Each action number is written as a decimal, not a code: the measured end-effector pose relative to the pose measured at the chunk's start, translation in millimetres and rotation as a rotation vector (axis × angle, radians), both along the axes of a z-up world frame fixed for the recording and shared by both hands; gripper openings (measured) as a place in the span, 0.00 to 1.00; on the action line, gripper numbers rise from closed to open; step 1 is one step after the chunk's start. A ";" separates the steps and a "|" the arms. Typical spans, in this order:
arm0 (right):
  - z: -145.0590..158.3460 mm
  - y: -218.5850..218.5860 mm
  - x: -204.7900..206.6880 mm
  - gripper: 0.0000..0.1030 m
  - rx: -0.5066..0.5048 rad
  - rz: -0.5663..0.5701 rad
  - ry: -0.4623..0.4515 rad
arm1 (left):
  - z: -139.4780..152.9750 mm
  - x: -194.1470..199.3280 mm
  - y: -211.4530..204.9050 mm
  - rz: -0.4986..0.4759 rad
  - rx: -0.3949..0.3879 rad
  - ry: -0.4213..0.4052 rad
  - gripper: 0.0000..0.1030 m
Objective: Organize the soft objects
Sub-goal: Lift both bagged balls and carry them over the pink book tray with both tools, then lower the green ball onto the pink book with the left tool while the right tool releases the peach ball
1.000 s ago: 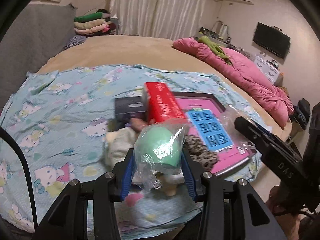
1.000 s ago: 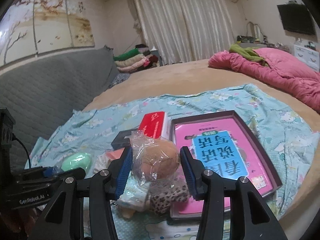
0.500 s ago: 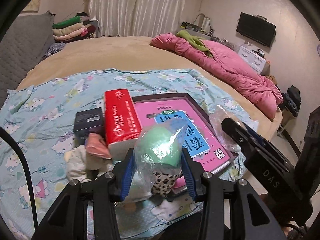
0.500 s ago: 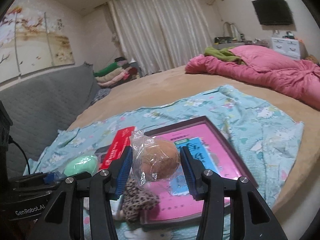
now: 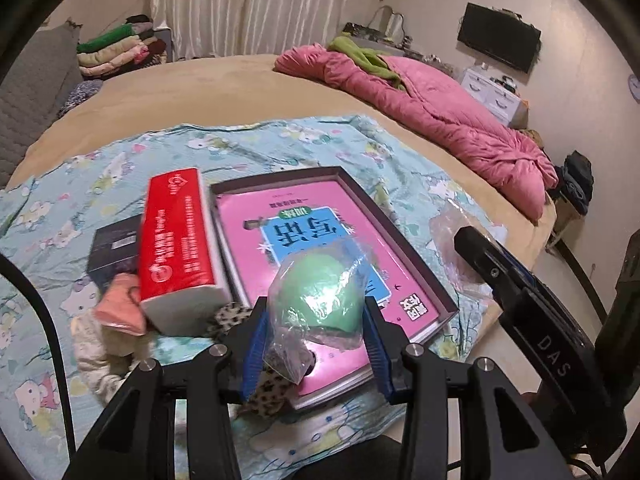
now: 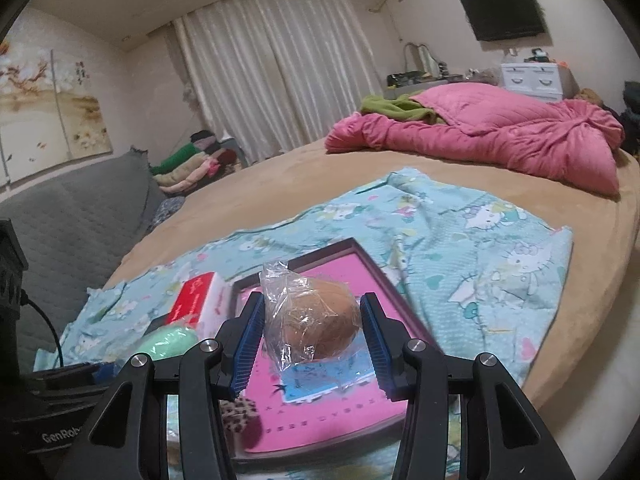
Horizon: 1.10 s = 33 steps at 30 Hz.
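Note:
My left gripper is shut on a green soft ball in a clear plastic bag, held above the near end of a dark-rimmed box with a pink book. My right gripper is shut on a brown soft ball in a clear bag, also over that pink box. The green ball shows at the right wrist view's lower left. A leopard-print soft piece and a peach and cream cloth pile lie on the blue cartoon sheet.
A red tissue pack leans beside a small black box left of the pink box. A pink quilt lies at the bed's far right. Folded clothes stack by the curtain. The bed's edge drops off at right.
Both grippers have swung rightward across the sheet with their bagged balls, from over the cloth pile to over the pink box. Neither grip has changed.

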State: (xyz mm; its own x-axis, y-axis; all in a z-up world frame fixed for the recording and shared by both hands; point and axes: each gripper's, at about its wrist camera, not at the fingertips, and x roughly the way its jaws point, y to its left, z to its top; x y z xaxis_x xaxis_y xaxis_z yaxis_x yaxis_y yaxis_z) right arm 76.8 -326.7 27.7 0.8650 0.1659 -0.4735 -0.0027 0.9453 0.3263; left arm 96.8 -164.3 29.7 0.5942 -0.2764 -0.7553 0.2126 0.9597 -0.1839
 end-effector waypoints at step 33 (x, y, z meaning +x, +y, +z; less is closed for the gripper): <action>-74.1 -28.1 52.2 0.49 -0.060 -0.038 0.264 | -83.4 33.3 -58.8 -0.113 0.107 0.173 0.44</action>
